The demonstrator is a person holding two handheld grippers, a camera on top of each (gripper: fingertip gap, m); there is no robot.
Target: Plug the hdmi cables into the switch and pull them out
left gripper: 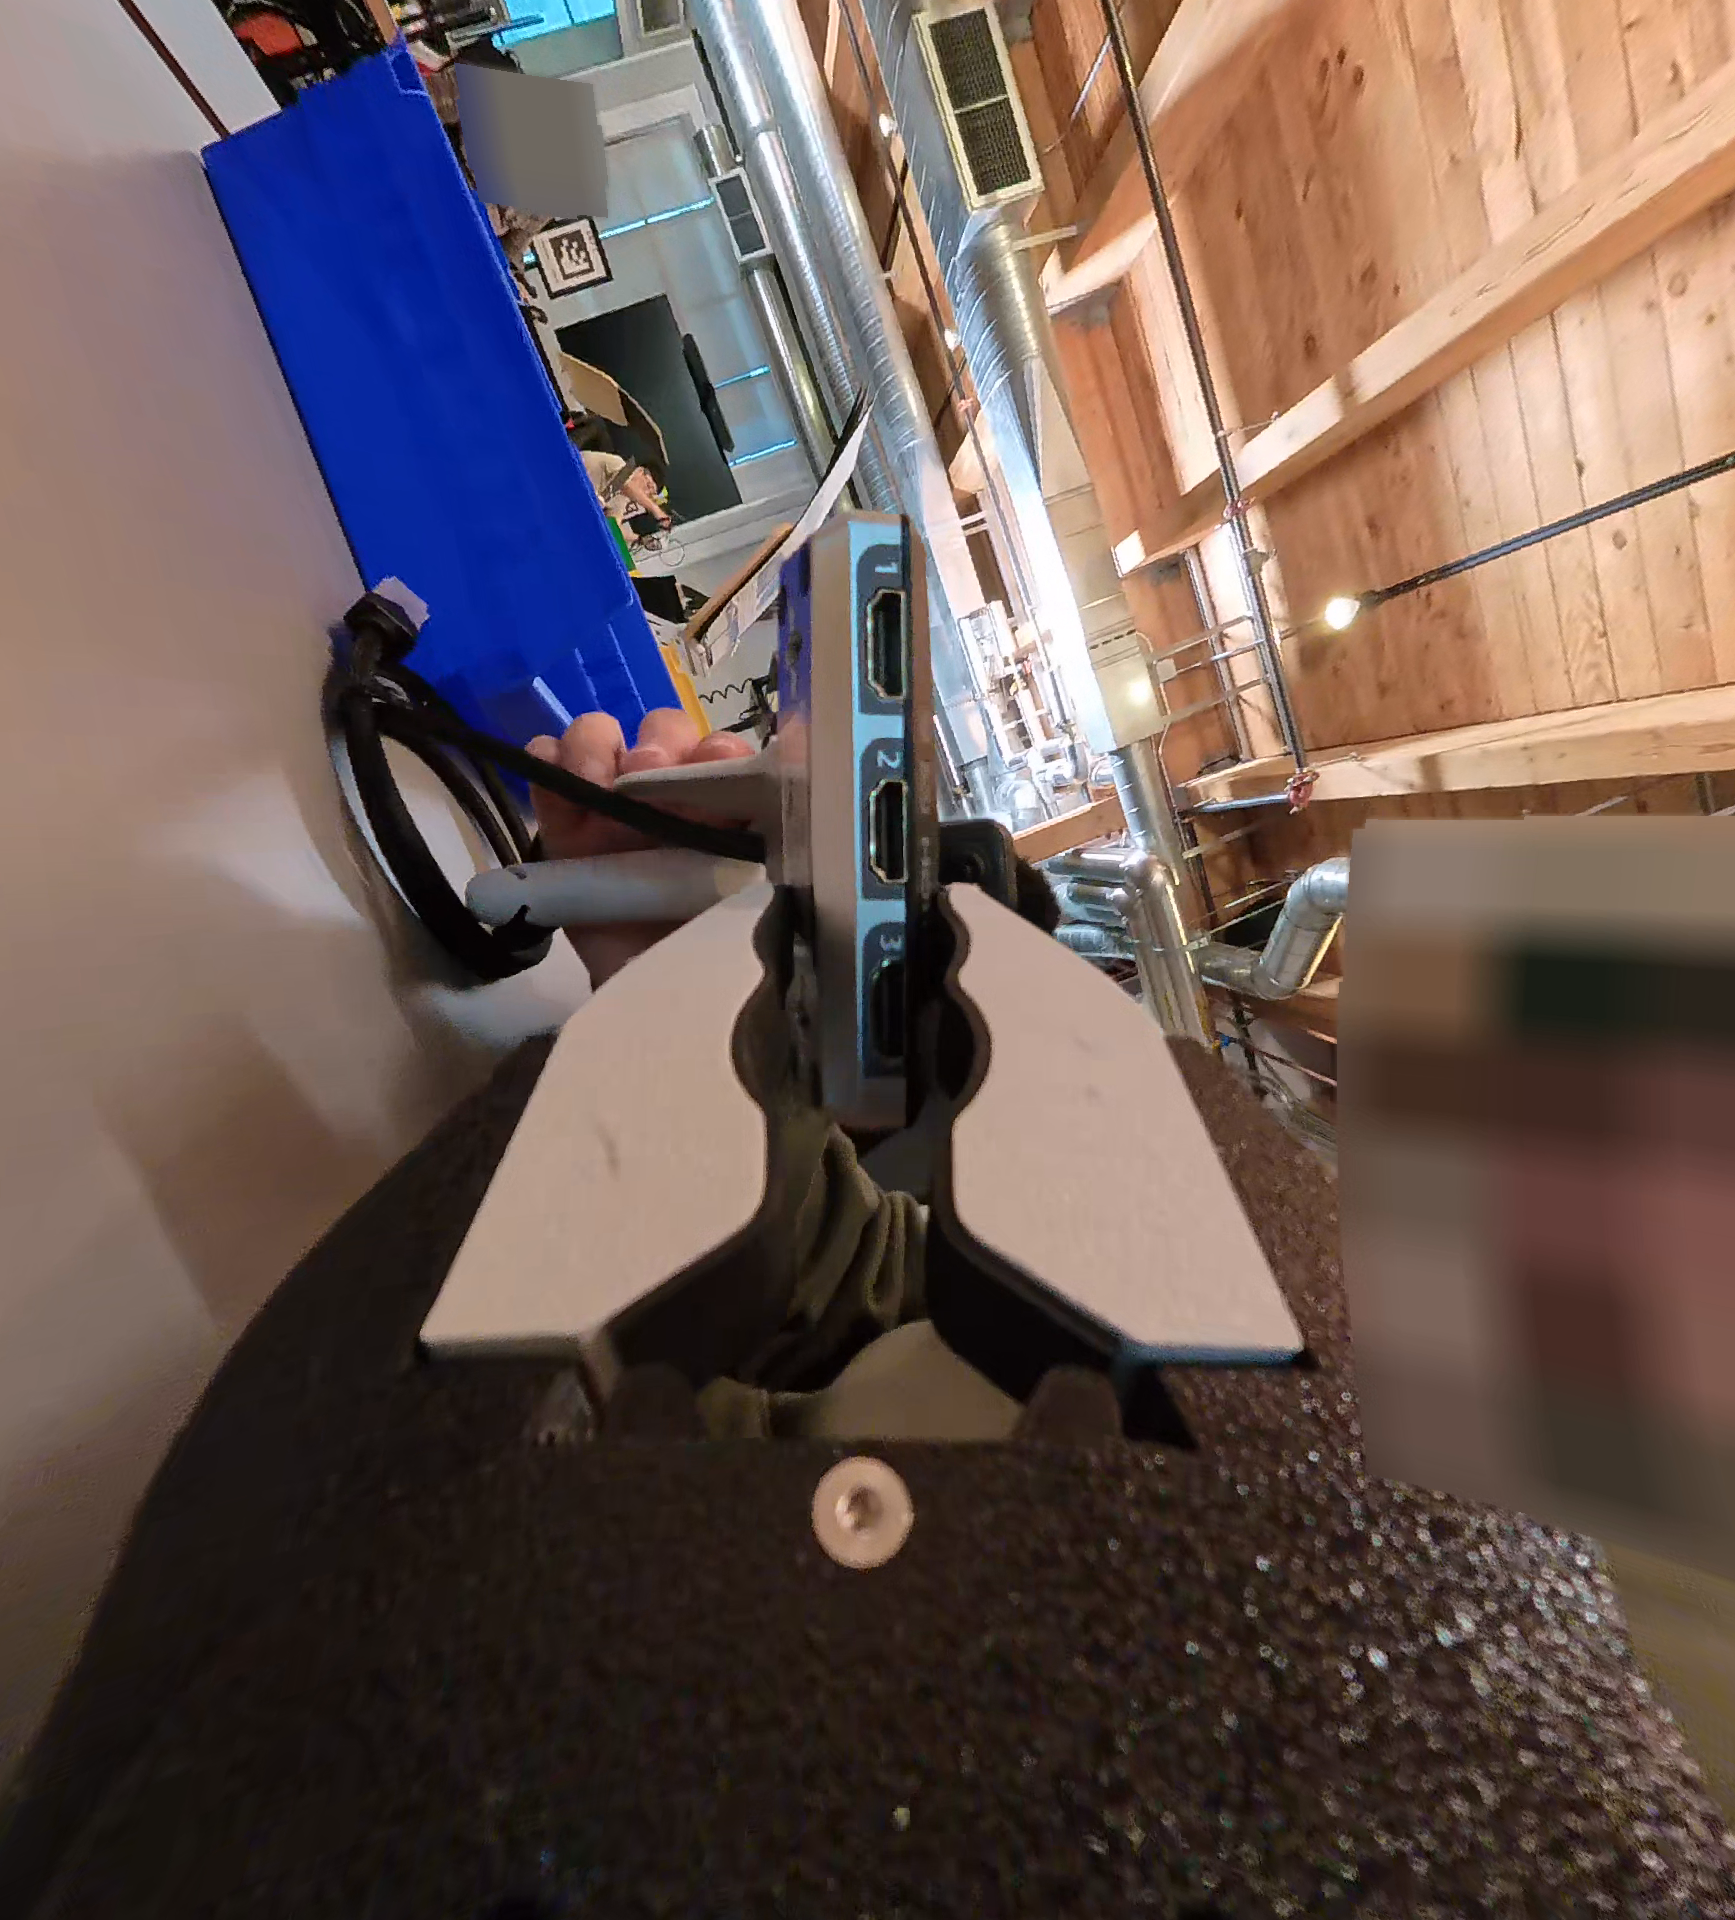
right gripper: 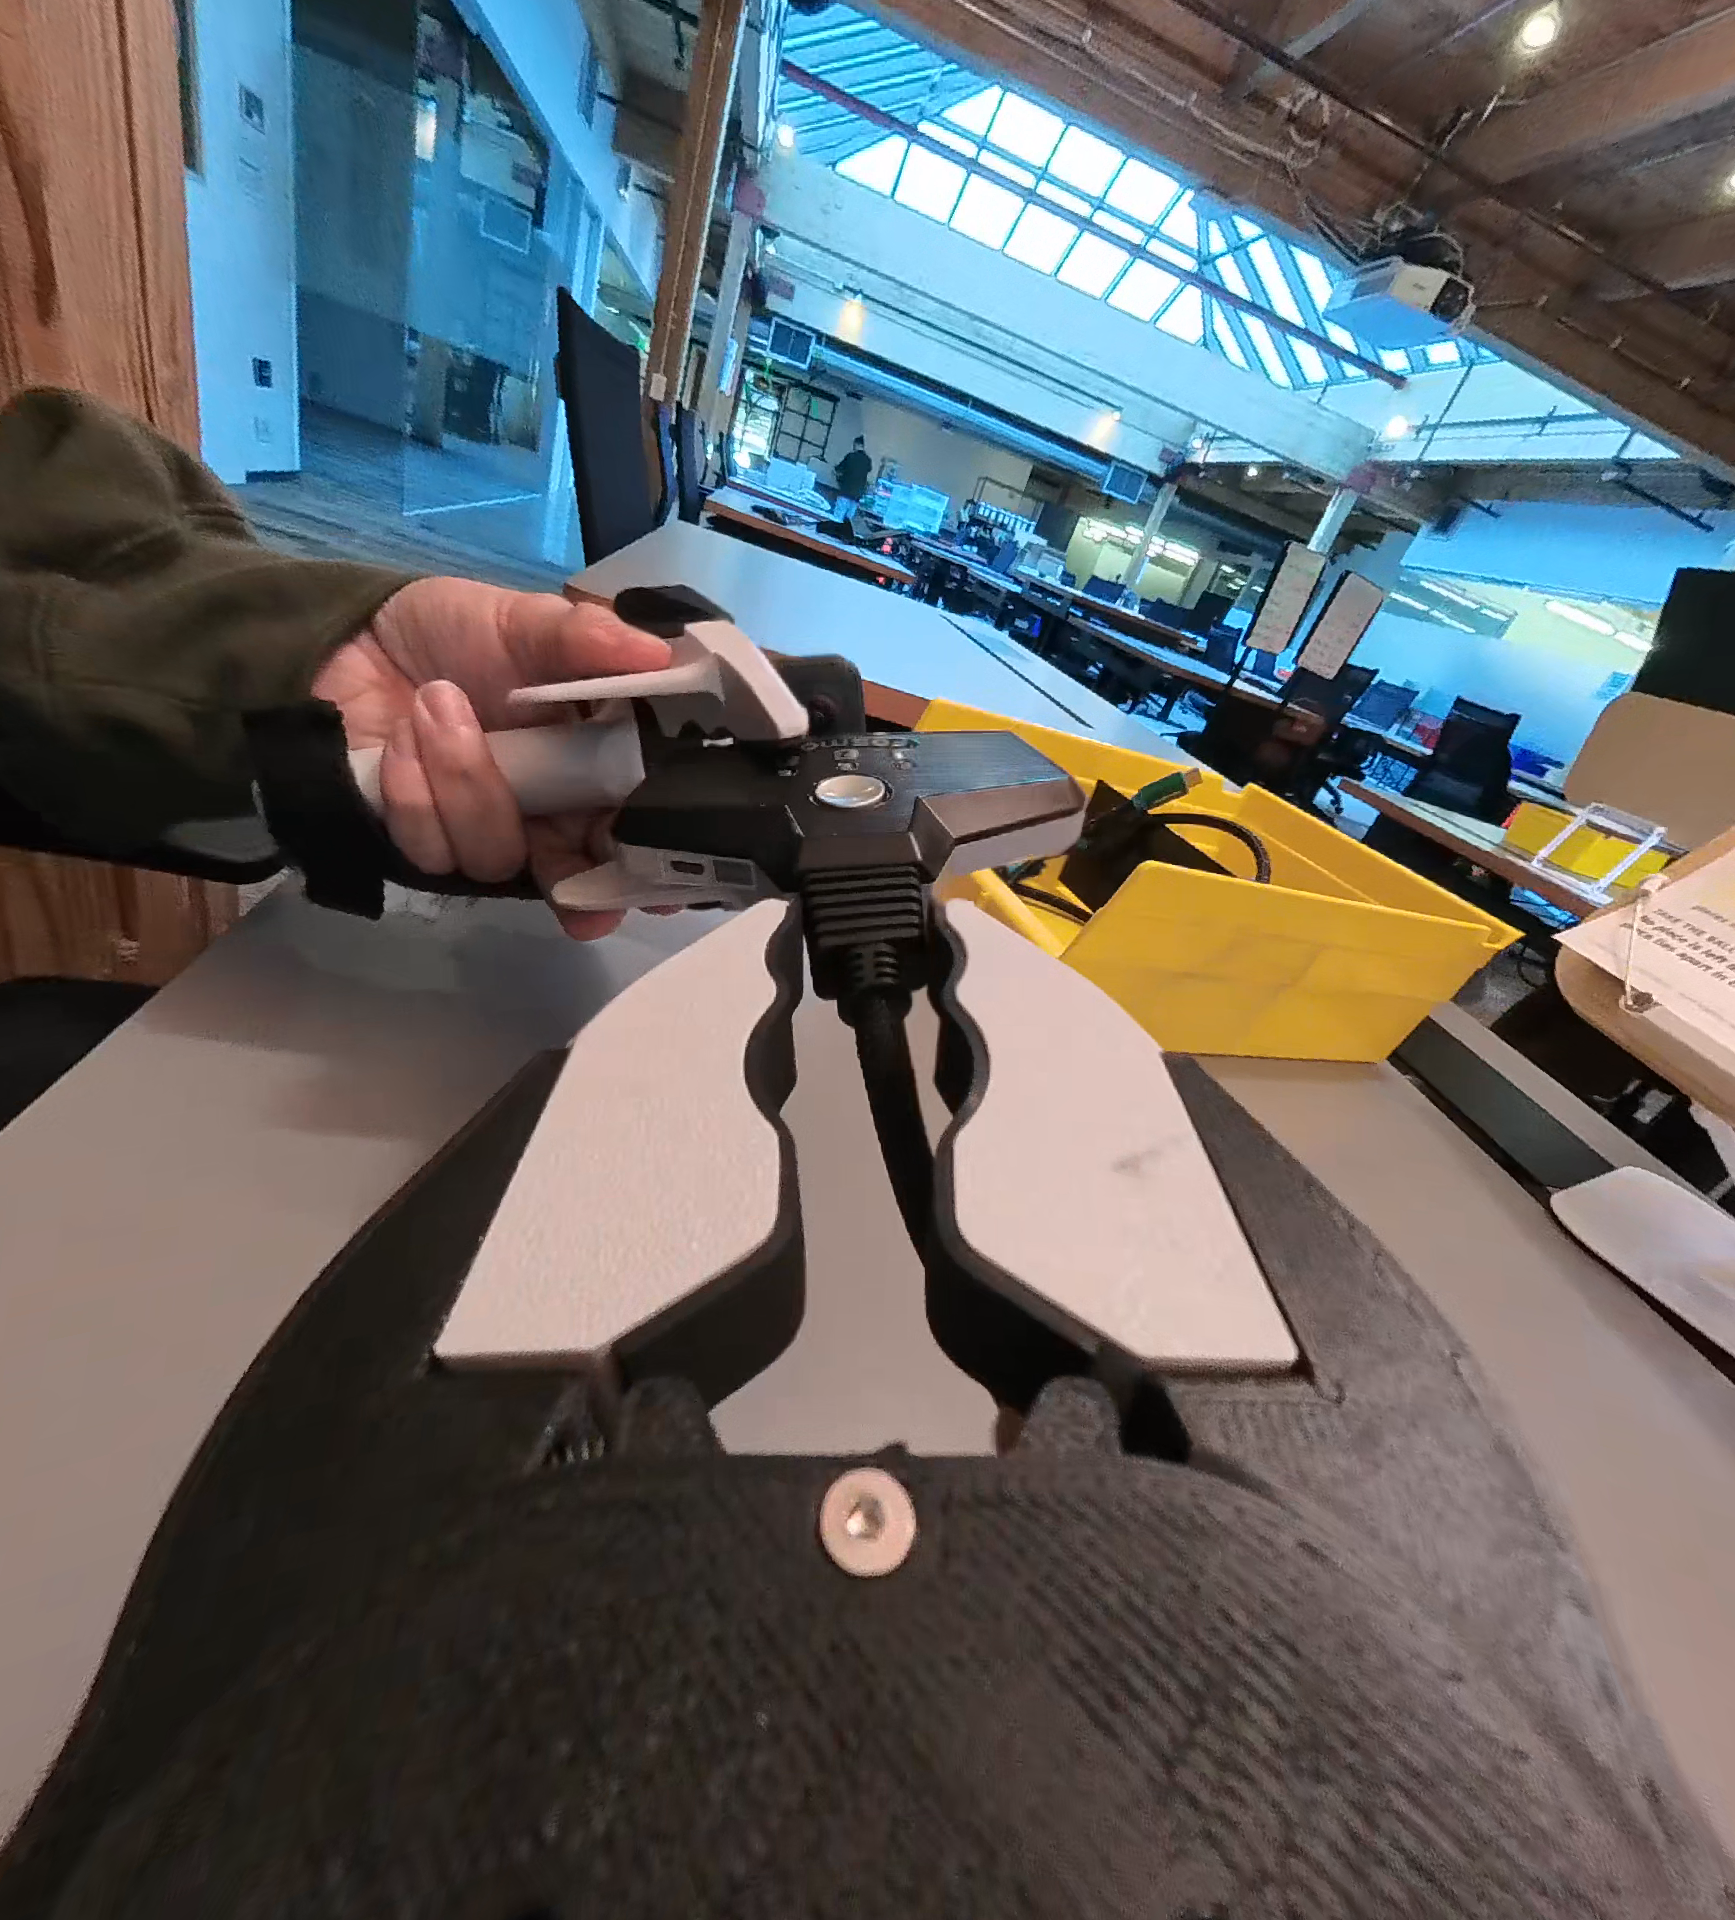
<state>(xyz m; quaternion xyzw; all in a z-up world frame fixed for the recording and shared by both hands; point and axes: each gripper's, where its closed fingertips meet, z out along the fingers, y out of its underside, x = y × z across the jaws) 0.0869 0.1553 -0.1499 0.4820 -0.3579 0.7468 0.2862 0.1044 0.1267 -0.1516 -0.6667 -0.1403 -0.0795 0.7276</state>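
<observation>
My left gripper (left gripper: 863,920) is shut on the lower end of the grey HDMI switch (left gripper: 889,727) and holds it upright in the air. All three of its numbered ports are empty. In the right wrist view the switch (right gripper: 946,779) is black with a round button, held from the left by the left gripper (right gripper: 707,779). My right gripper (right gripper: 865,925) is shut on the ribbed boot of the black HDMI cable (right gripper: 894,1081) where it enters the switch. That gripper (left gripper: 728,831) also shows behind the switch in the left wrist view. The cable's coil (left gripper: 395,810) lies on the white table.
A yellow bin (right gripper: 1258,966) just past the switch holds another black cable with a green-tipped plug (right gripper: 1169,790). A blue bin (left gripper: 406,416) stands on the table (right gripper: 219,1091). A printed sheet on a stand (right gripper: 1725,935) is at the right.
</observation>
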